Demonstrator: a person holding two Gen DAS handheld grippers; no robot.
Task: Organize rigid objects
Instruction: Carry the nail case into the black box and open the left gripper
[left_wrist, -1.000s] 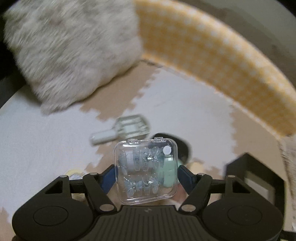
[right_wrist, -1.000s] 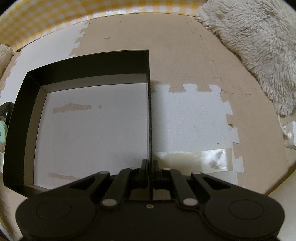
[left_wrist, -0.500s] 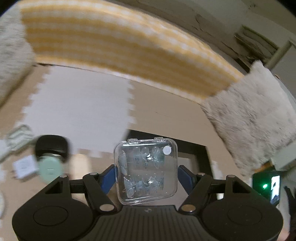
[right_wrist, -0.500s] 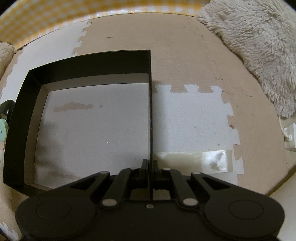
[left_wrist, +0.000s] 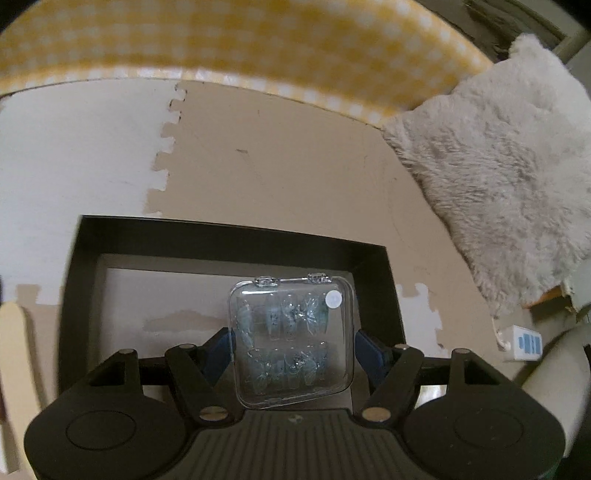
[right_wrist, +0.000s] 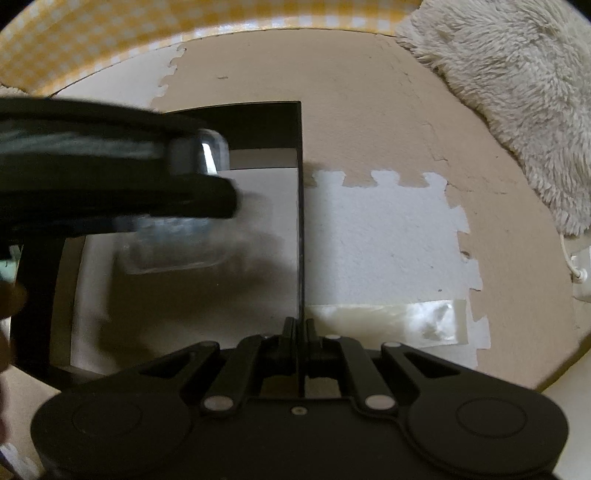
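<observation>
One clear case (left_wrist: 291, 341) of small blue pieces, likely light, hard-shelled and slick, so best taken by its two flat side edges, as it is now. The left gripper (left_wrist: 293, 343) pinches it between the blue pads (left_wrist: 367, 350), hinge end pointing away, lid upright toward the camera. The case hangs above the black tray (left_wrist: 229, 236), over the tray's pale floor, nearer the right wall; not touching it, as far as I can tell. The right gripper (right_wrist: 300, 332) is pressed together on the tray's right wall (right_wrist: 300, 221), steadying it. A drop could pop the lid.
</observation>
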